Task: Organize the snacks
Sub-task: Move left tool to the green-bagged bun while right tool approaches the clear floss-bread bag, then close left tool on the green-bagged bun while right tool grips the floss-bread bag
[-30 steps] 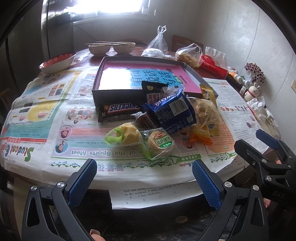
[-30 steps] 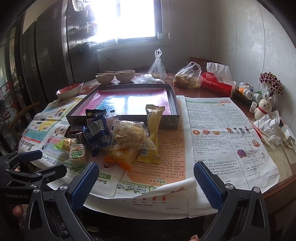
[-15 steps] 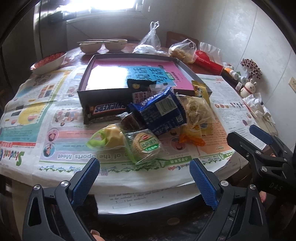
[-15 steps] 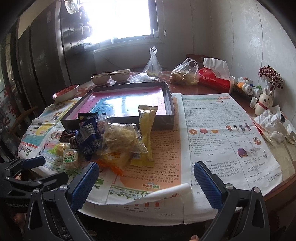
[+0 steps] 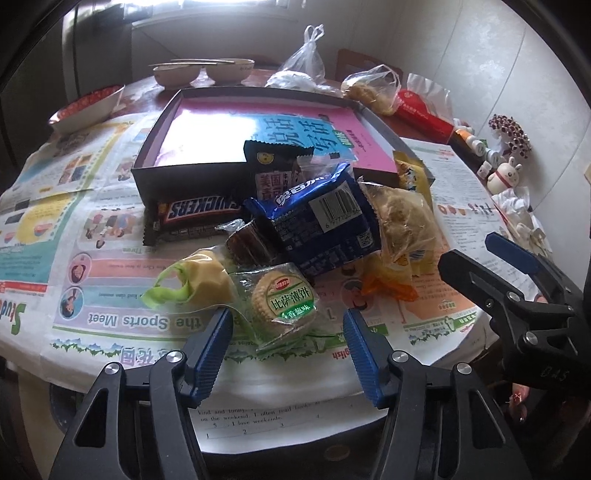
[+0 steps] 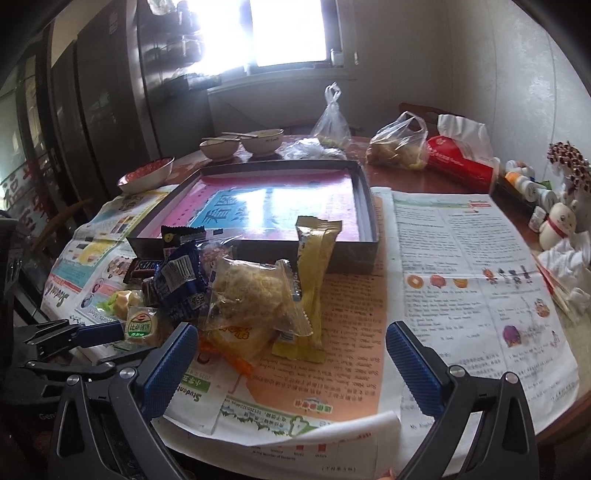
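we judge the round biscuit pack (image 5: pixel 284 304), at the snack pile's six o'clock edge on the newspaper (image 5: pixel 110 317), is our first pick: our left gripper (image 5: pixel 288 341) is closing astride it without touching, our right gripper (image 6: pixel 291 363) gapes empty, and next comes squeezing, then lifting toward the box (image 5: pixel 188 177) at twelve o'clock.

Two bowls (image 6: pixel 242 146) with chopsticks sit at the table's far edge. A red tissue pack (image 6: pixel 460 160) and what looks like a bunny figurine (image 6: pixel 557 225) sit along the right edge.

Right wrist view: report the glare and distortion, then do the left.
Right wrist view: window blown out white, its glare washing the box's pink liner; edges bowed by the fisheye lens. Left wrist view: white sheen on that liner, black corners, Snickers bar lettering sharp.
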Available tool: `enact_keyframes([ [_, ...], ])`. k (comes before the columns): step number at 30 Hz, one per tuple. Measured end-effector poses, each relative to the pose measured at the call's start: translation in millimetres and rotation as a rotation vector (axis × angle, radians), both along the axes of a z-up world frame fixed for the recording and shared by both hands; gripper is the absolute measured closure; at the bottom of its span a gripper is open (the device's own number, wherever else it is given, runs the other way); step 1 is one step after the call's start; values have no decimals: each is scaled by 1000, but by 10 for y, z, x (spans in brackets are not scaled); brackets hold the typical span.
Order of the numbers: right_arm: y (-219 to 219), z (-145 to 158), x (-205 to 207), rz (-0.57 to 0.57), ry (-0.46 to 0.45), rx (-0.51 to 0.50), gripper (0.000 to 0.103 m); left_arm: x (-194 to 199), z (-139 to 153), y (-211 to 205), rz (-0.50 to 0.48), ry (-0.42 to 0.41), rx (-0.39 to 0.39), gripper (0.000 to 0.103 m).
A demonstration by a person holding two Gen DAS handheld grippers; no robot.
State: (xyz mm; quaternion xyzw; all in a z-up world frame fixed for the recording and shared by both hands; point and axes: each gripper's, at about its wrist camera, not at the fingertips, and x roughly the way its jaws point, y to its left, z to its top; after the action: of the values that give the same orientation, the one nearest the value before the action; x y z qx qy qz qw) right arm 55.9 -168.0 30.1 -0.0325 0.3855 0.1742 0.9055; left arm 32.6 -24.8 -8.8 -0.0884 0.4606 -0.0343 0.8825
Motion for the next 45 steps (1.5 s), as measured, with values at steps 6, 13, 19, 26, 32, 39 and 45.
enact_keyframes([
  [6,46,-46,98,18,29,13,0,52,-27,3,12,7,5,40],
  [13,95,-111,248,23,94,59,6,96,-32,57,41,7,7,40],
  [19,165,-163,364,24,129,82,23,127,-61,86,47,17,0,43],
  [26,334,-153,372,39,87,23,28,160,-63,93,51,15,8,48],
  [32,359,-167,415,54,82,9,33,184,-64,133,55,7,2,56],
  [39,253,-179,413,49,58,2,64,162,-62,171,54,0,-9,63],
  [45,130,-161,447,40,62,55,76,131,-28,202,49,-13,-39,65],
])
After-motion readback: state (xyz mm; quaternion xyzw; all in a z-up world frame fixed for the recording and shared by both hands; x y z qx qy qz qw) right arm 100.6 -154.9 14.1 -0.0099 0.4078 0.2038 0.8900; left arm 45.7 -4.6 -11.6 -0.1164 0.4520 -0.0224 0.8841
